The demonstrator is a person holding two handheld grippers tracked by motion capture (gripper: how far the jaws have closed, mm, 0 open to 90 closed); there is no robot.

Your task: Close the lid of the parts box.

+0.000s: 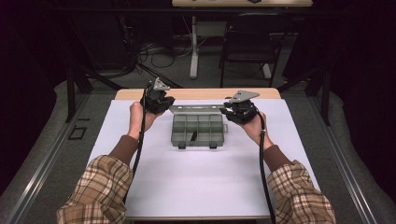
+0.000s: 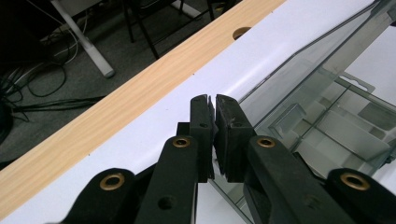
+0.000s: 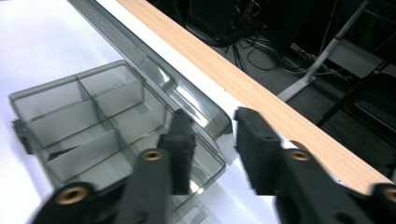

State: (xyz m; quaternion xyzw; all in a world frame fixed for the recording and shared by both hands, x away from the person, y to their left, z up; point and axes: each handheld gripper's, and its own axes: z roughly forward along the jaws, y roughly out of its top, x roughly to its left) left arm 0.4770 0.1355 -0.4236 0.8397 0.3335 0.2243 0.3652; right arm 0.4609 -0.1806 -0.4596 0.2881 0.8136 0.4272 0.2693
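A smoky clear compartment box (image 1: pixel 196 130) lies on the white table top (image 1: pixel 205 177) with its lid (image 1: pixel 194 109) thrown back toward the far edge. A small dark piece (image 1: pixel 193 136) lies in one front compartment. My left gripper (image 1: pixel 161 103) sits at the lid's left end. In the left gripper view its jaws (image 2: pixel 213 100) are pressed together on the lid's (image 2: pixel 303 79) corner edge. My right gripper (image 1: pixel 233 112) is at the lid's right end. Its jaws (image 3: pixel 212 119) stand apart on either side of the lid's (image 3: pixel 187 100) corner, with the pads off it.
A wooden strip (image 2: pixel 93 126) with a round hole (image 2: pixel 240 32) runs along the table's far edge. Beyond it, on the floor, are a black chair (image 1: pixel 250 42), a white desk leg (image 1: pixel 194 46) and loose cables (image 1: pixel 159 53). Bare white surface lies in front of the box.
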